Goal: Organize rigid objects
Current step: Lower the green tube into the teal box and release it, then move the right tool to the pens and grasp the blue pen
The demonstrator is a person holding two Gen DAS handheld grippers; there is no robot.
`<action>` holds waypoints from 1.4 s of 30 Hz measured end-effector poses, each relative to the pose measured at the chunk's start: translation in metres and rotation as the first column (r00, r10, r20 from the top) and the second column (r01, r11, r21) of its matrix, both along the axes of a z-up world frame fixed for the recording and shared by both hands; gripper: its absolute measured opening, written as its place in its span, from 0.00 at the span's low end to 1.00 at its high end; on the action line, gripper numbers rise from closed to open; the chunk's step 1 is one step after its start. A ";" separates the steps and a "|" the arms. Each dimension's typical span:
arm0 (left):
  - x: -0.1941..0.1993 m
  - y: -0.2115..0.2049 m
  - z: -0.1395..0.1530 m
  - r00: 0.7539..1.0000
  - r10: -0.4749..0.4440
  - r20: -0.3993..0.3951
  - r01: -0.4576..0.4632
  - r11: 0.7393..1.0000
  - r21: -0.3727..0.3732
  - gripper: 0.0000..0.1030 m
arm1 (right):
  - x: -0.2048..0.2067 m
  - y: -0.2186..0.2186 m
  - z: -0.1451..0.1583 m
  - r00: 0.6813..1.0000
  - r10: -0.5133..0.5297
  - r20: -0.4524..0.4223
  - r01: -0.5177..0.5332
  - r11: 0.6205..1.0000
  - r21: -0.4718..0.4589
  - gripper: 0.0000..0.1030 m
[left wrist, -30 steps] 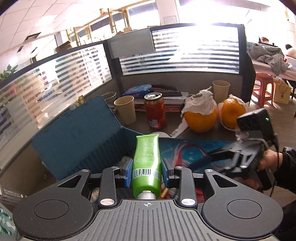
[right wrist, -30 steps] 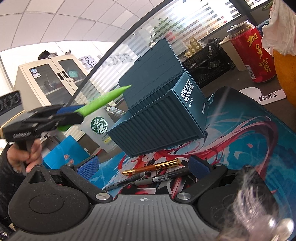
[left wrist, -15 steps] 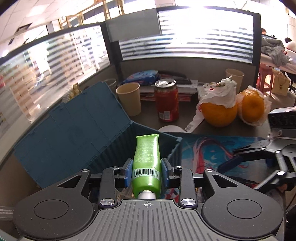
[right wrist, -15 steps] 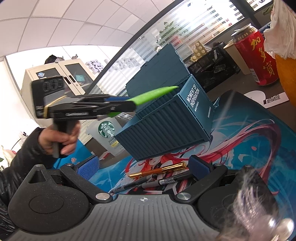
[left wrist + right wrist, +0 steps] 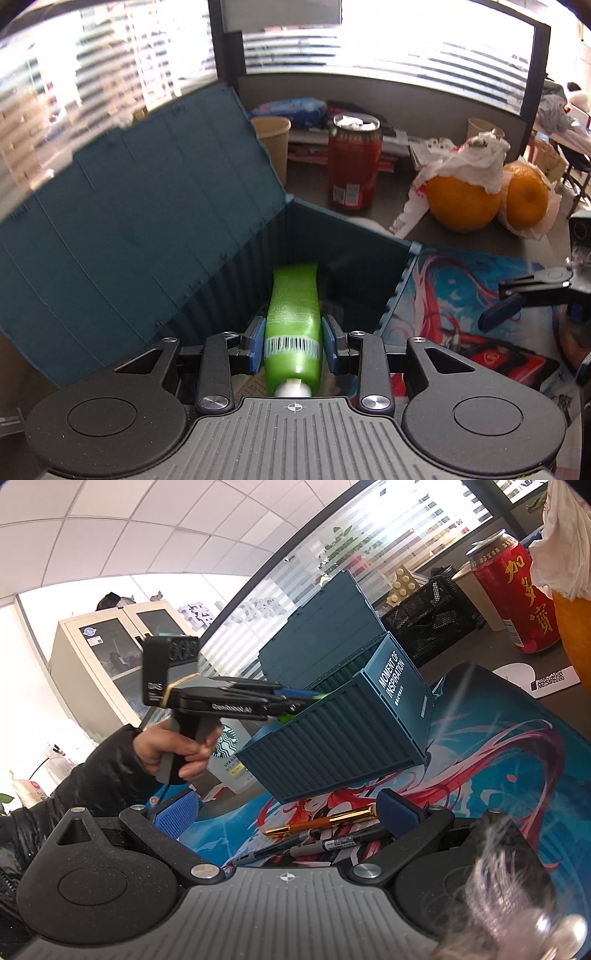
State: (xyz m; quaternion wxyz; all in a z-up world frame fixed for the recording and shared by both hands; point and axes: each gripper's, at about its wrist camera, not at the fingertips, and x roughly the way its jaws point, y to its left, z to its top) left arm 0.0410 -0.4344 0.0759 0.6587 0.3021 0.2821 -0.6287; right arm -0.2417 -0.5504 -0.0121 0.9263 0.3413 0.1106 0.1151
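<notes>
My left gripper (image 5: 293, 341) is shut on a green tube (image 5: 293, 317), white cap toward the camera. The tube's flat end points down into the open teal container box (image 5: 347, 254), whose lid (image 5: 129, 221) stands open on the left. In the right wrist view the left gripper (image 5: 295, 701) reaches over the box's rim (image 5: 332, 698), held by a hand (image 5: 173, 746), and most of the tube is hidden behind the wall. My right gripper (image 5: 286, 810) stands open low over the printed mat (image 5: 498, 775). A gold pen (image 5: 325, 821) and dark pens (image 5: 314, 845) lie between its fingers, untouched.
A red can (image 5: 354, 162), paper cups (image 5: 271, 142), and two oranges in plastic bags (image 5: 484, 192) stand on the desk behind the box. A black mesh basket (image 5: 428, 620) and a Starbucks cup (image 5: 229, 753) sit near the box. Partition panels close the back.
My left gripper carried the green tube forward and down until its end dipped inside the open box. The right gripper stayed over the pens.
</notes>
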 end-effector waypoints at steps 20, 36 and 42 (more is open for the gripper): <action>0.004 0.042 0.034 0.993 0.077 0.085 -0.073 0.996 -0.056 0.48 | 0.001 0.001 0.000 1.000 0.002 -0.008 -0.002 1.000 -0.003 1.00; -0.068 0.154 0.041 0.976 0.214 -0.032 -0.216 0.955 -0.202 0.99 | 0.007 0.002 -0.001 0.999 -0.003 -0.050 0.003 1.000 -0.017 1.00; -0.074 0.198 0.009 0.925 0.356 -0.129 -0.377 0.899 -0.223 0.99 | 0.013 0.021 0.014 0.996 0.078 -0.046 -0.086 0.972 -0.217 1.00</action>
